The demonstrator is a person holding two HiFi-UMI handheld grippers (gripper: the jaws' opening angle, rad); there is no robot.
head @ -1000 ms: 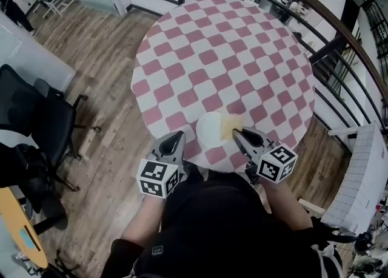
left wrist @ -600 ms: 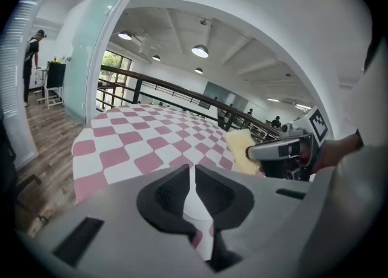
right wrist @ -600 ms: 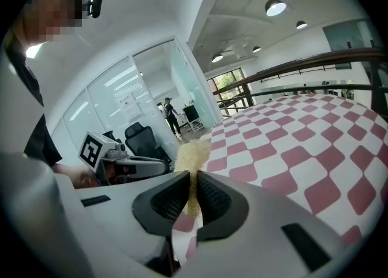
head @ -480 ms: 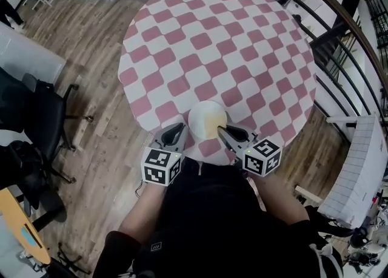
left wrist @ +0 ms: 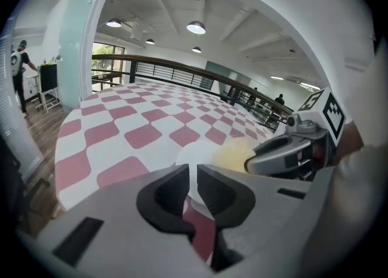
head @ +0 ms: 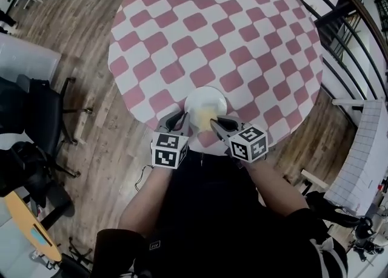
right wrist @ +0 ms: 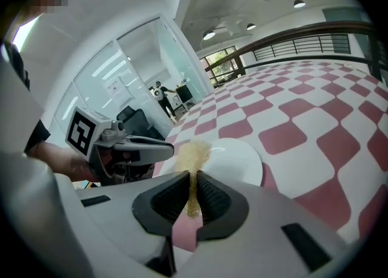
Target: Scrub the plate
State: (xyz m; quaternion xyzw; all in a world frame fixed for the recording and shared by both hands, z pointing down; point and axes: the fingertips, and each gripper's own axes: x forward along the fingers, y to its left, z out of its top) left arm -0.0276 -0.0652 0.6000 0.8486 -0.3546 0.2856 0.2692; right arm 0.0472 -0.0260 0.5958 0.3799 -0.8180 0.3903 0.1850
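- Fingers of the right gripper are clamped tight on a thin yellow sponge. Its frayed upper end stands out past the fingertips, over the near-left part of the plate.
- Left gripper fingers are drawn in to a narrow slit. The plate's near-left rim shows white inside that slit.
- That plate is round, plain white and smooth, and shallow with a low rim. It lies flat, and the sponge covers its near side in the head view.
- It sits at the near edge of the round table, between the two grippers and just ahead of the person's body.
- A pink-and-white checked cloth covers the table, and a pink square shows just beneath the plate's near rim.
- Each gripper's marker cube points back toward the person, the left one slightly nearer.
- Wood floor spreads to the left, with a black office chair on it. A dark curved railing runs along the far right.
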